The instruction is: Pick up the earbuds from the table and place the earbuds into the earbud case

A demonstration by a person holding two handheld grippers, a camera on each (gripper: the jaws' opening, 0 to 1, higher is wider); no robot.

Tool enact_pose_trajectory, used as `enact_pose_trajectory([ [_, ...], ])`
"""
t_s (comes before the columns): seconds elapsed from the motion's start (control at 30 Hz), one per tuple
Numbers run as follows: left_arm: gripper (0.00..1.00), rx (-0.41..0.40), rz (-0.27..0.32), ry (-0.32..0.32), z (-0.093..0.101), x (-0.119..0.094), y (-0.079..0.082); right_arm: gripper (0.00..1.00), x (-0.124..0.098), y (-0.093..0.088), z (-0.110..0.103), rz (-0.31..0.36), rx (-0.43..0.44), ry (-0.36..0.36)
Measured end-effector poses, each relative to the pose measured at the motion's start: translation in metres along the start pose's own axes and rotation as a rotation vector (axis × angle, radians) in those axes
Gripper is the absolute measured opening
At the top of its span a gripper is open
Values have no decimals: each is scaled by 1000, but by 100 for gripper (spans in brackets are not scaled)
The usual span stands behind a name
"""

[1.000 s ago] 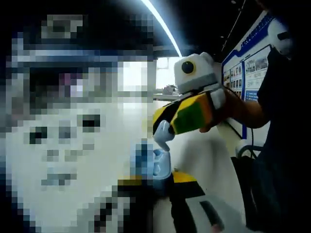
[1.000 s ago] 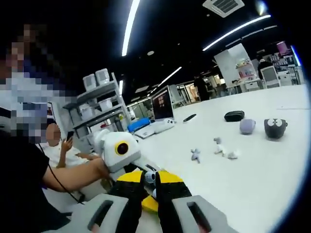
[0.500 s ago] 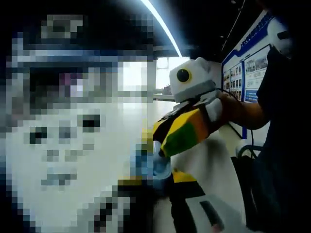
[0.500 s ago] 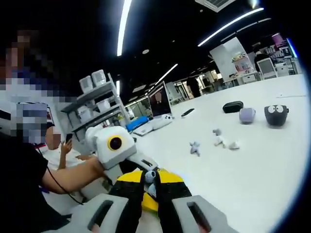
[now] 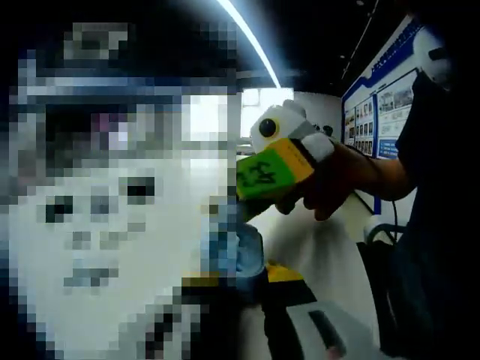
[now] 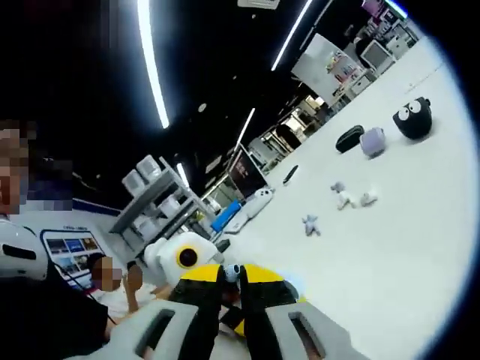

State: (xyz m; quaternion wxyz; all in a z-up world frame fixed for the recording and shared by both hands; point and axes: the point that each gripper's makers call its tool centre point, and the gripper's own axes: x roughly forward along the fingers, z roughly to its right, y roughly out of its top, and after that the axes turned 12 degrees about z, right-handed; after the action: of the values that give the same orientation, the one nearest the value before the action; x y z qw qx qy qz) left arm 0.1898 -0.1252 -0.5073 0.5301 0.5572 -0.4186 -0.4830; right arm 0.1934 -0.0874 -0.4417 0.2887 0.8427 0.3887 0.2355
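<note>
The white table [image 6: 390, 255] runs off to the right in the right gripper view, with a few small grey and white bits well apart from both tools. The right gripper [image 6: 232, 279] has its jaws drawn narrow on a small pale earbud [image 6: 233, 270], and the left gripper [image 5: 240, 277] clamps the pale blue earbud case [image 5: 241, 251] at its tips. Both look light, hard and smooth. The earbud seems apt to squirt out, so a gentle pinch across its body suits it, with the case gripped by its lower shell. Against a second ago, the right gripper has rolled and dropped onto the case, its tips now hidden there.
</note>
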Motion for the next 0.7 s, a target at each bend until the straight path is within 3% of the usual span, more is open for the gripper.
enact_pose_trajectory([
  [0.13, 19, -1, 0, -1, 0, 0, 0, 9, -5, 6, 0, 15, 22, -8],
  [0.2, 19, 0, 0, 0, 0, 0, 0, 9, -9, 10, 3, 12, -27, -22],
  [0.27, 19, 0, 0, 0, 0, 0, 0, 9, -24, 19, 12, -42, -194, -66],
  [0.37, 19, 1, 0, 1, 0, -1, 0, 9, -29, 25, 17, -62, -278, -100],
  [0.4, 19, 0, 0, 1, 0, -1, 0, 9, -36, 25, 23, -101, -334, -125],
  [0.47, 19, 0, 0, 1, 0, -1, 0, 9, -66, 28, 49, -270, -556, -210],
  [0.53, 19, 0, 0, 1, 0, -1, 0, 9, -77, 29, 54, -330, -597, -218],
  [0.7, 19, 0, 0, 1, 0, -1, 0, 9, -86, 28, 63, -381, -685, -224],
])
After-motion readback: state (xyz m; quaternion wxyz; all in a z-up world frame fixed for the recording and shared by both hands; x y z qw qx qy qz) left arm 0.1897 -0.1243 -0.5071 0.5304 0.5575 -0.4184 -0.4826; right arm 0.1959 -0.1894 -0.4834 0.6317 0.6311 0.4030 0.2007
